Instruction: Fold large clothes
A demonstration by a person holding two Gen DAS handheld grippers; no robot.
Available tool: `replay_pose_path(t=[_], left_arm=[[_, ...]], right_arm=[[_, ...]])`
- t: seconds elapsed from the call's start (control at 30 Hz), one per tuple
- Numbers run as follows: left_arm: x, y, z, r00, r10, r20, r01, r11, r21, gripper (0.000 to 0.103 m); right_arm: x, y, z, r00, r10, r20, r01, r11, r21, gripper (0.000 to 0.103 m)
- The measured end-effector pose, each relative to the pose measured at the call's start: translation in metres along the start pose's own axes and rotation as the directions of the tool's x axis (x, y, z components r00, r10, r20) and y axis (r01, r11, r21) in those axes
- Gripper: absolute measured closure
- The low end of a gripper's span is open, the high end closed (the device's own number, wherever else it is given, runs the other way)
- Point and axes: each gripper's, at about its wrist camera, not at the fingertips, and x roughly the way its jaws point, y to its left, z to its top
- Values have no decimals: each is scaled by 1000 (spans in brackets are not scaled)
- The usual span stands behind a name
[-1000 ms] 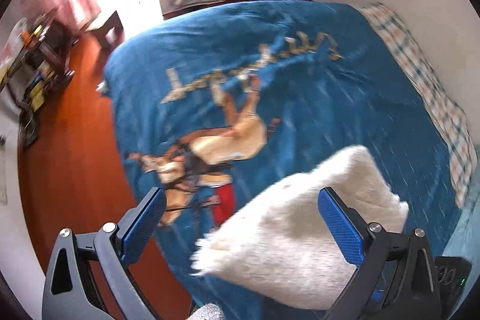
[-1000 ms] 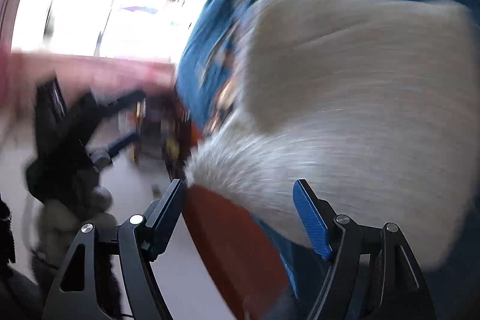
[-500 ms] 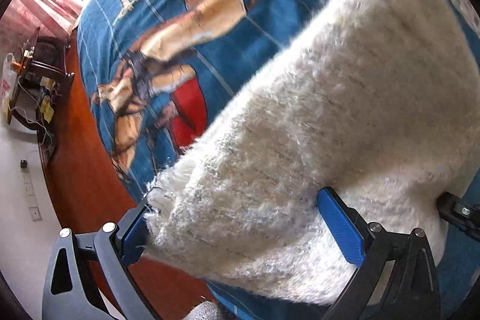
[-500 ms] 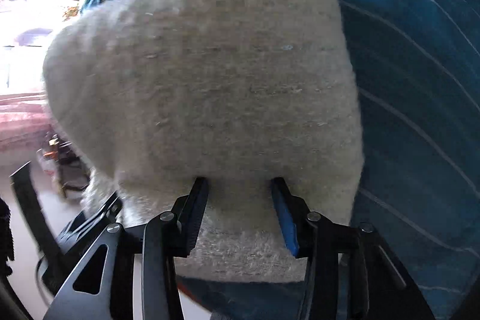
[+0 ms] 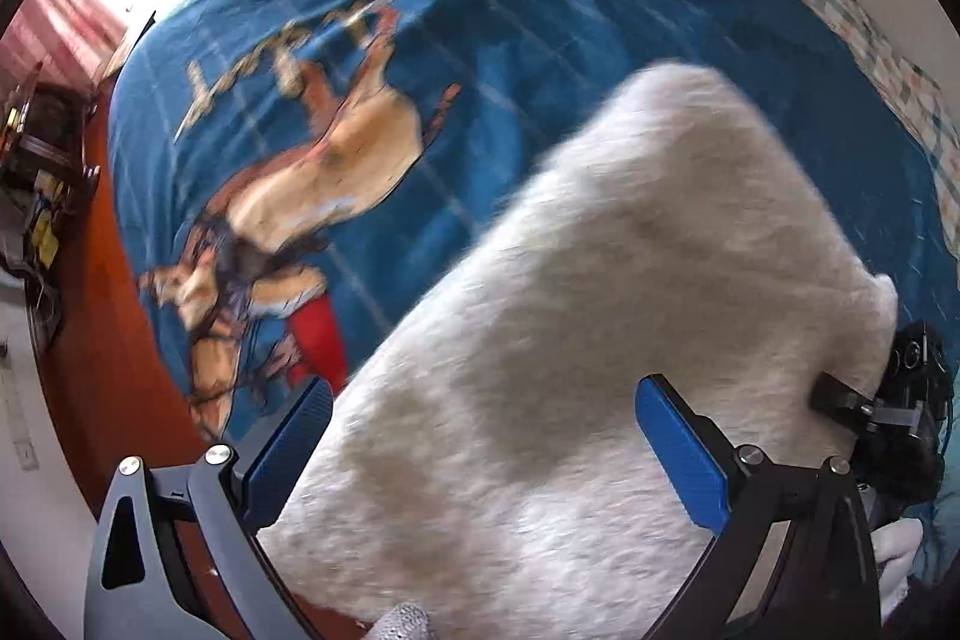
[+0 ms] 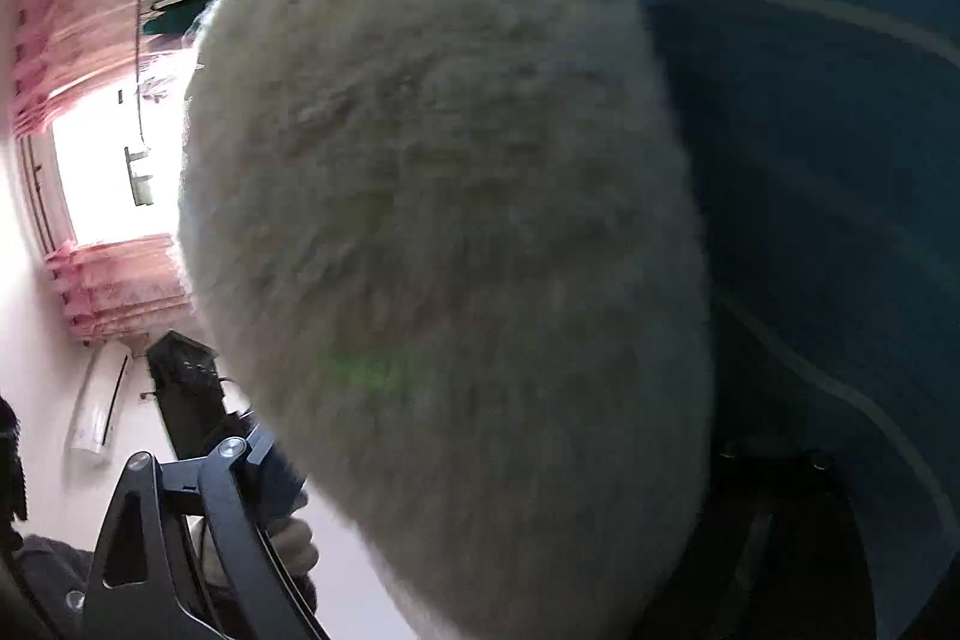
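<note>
Blue blanket w/ a horse-and-rider print and gold lettering covers the bed, filling most of the left wrist view from 9 to 2 o'clock. A checked sheet shows along its edge at 1–3 o'clock. Red-brown wood floor runs down the 8–9 o'clock side, w/ dark furniture at 9 and pink curtains at 10.

The fluffy white garment, folded into a thick pad, lies on the blanket near the bed's edge, spreading from centre to 6 o'clock in the left wrist view. In the right wrist view it fills the centre from 12 to 6 o'clock, blurred, w/ blanket at 1–5 o'clock.

Left gripper: jaws spread wide, blue pads apart. Garment sits between them; its edge is just beside the 7 o'clock pad, the 4 o'clock pad lies over the fabric, no squeeze visible.

Right gripper: jaws have just been opening, garment between them. One finger shows at 7 o'clock beside the fabric, the other is in shadow past the garment at 5. Stands apart, not clamped. From the left wrist view its black body sits at 4 o'clock, touching the garment's edge.

A hand shows at 7 o'clock in the right wrist view.
</note>
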Motion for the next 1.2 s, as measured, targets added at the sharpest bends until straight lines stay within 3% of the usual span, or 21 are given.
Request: replay_pose_path(t=[0.07,0.17,0.33,0.4,0.47,0.5,0.6,0.67,0.7,0.77,0.8,0.87,0.9,0.93,0.97,1.03,1.07,1.13,1.2], left_arm=[[-4,-9,5,1000,5,14,-5,1000,28,0],[-15,-24,10,999,-3,32,0,998,67,0],[-42,-51,11,997,-34,72,23,989,146,0],[-42,-65,9,997,-44,68,31,984,178,0],[-36,-83,4,998,-49,51,37,976,215,0],[-31,-91,4,998,-42,40,32,974,224,0],[-23,-113,-2,998,-58,25,50,966,255,0],[-18,-131,-7,997,-67,24,57,955,291,0],[-14,-136,-8,998,-57,25,47,950,310,0],[-5,-146,-12,1000,-17,25,7,937,348,0],[1,-148,-14,1000,0,19,-7,932,363,0],[7,-146,-17,999,30,13,-32,931,364,0],[1,-139,-17,999,30,28,-38,941,338,0],[-9,-129,-18,999,18,51,-32,953,301,0],[-18,-118,-18,998,7,62,-23,965,262,0],[-31,-99,-19,998,-5,61,-7,981,192,0],[-36,-84,-20,999,-25,40,19,990,137,0],[-37,-69,-24,998,-70,-2,70,995,65,0],[-28,-60,-30,985,-160,-61,159,987,-15,0]], right_arm=[[-8,1,-7,998,28,58,-30,999,32,41],[-34,3,-28,986,20,165,-41,991,126,47],[-124,-8,-76,942,1,335,-91,963,254,47],[-165,-31,-92,921,-67,384,-64,946,317,45],[-188,-58,-97,917,-134,376,-29,917,398,32],[-201,-71,-100,912,-211,351,35,893,448,30],[-221,-74,-106,900,-305,312,126,866,485,27],[-239,-46,-114,840,-457,294,298,839,455,27],[-250,-26,-120,775,-556,299,407,802,437,27],[-293,-1,-135,699,-619,358,481,777,406,27],[-297,21,-137,701,-574,423,465,818,338,27],[-295,41,-125,743,-501,444,432,865,254,34],[-286,48,-117,757,-479,444,424,877,225,40],[-275,52,-104,771,-461,440,419,887,194,57],[-264,47,-90,783,-445,434,402,895,192,64],[-229,23,-56,828,-408,385,339,911,235,68],[-217,13,-47,821,-443,359,369,893,257,75],[-197,4,-27,810,-487,328,422,871,250,75],[-208,10,-31,824,-470,317,412,881,234,73]])
